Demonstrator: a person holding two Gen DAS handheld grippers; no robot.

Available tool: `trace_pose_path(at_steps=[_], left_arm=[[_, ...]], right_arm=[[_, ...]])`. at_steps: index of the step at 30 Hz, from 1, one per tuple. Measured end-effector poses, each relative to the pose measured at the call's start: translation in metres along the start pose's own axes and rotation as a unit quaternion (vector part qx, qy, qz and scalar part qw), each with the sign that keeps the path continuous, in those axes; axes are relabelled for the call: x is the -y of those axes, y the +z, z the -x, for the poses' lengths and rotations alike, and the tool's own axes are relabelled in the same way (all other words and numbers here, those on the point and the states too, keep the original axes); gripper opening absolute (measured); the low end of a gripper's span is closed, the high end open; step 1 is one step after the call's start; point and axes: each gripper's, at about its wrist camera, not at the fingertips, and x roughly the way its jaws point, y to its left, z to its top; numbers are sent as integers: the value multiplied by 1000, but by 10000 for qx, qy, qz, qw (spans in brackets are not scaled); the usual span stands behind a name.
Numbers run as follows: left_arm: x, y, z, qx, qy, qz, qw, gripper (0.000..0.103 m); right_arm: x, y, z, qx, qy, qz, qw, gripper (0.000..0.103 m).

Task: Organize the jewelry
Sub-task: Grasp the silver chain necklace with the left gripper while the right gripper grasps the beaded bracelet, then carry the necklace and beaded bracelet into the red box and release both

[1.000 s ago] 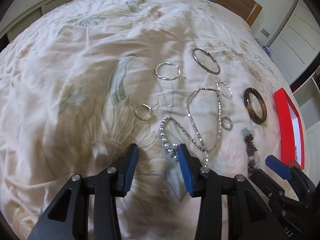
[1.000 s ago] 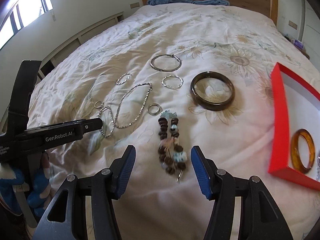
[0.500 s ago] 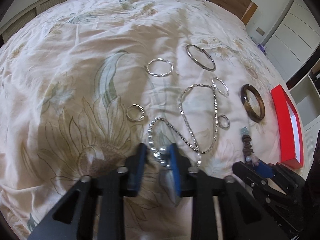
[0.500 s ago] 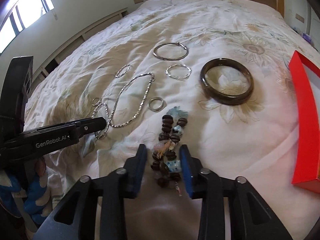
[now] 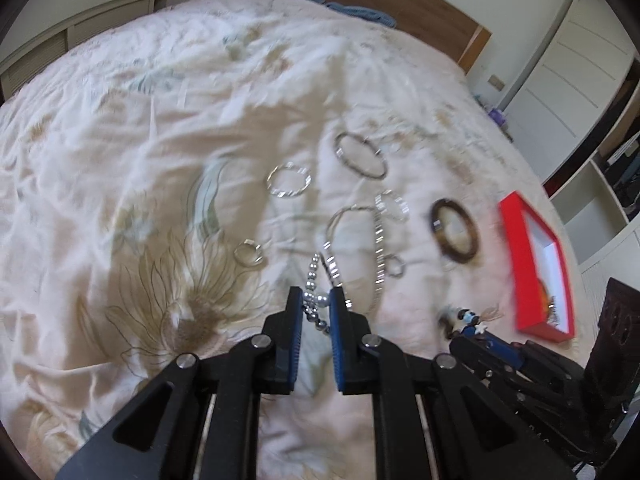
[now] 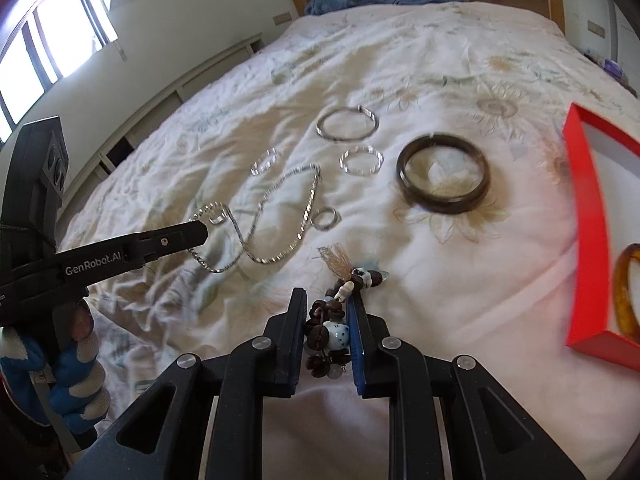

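Left gripper [image 5: 316,304], formerly spread: now pinching silver pearl-bead bracelet [image 5: 314,300]. Right gripper [image 6: 327,312]: now clamped on brown wooden-bead bracelet [image 6: 332,320]. Both ready for the red box [image 6: 588,220], right.

My fingers [image 5: 337,320] are black with blue pads. The bedspread [image 5: 140,160] is cream, printed with tan sunflowers and pale green leaves. The bead string [image 5: 314,300] is silver-grey and pearly; the chain [image 6: 280,216] and rings are silver. The bracelet [image 6: 332,320] mixes dark brown beads with white-and-blue ones. The bangle [image 6: 442,178] is dark brown, the box [image 6: 588,220] red.
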Motion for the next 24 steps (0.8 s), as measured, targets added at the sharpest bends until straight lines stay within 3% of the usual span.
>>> trace_pose_path(at_steps=[11, 18, 24], left_arm=[[41, 13, 87, 617, -266, -231, 9975, 12], [76, 10, 155, 1112, -428, -516, 9915, 12], [113, 0, 194, 1309, -615, -811, 9862, 12]], right_arm=[[-18, -2, 87, 625, -58, 20, 9980, 20], [-24, -16, 153, 1069, -163, 0, 9941, 20], [-24, -36, 204, 1420, -295, -52, 9894, 20]])
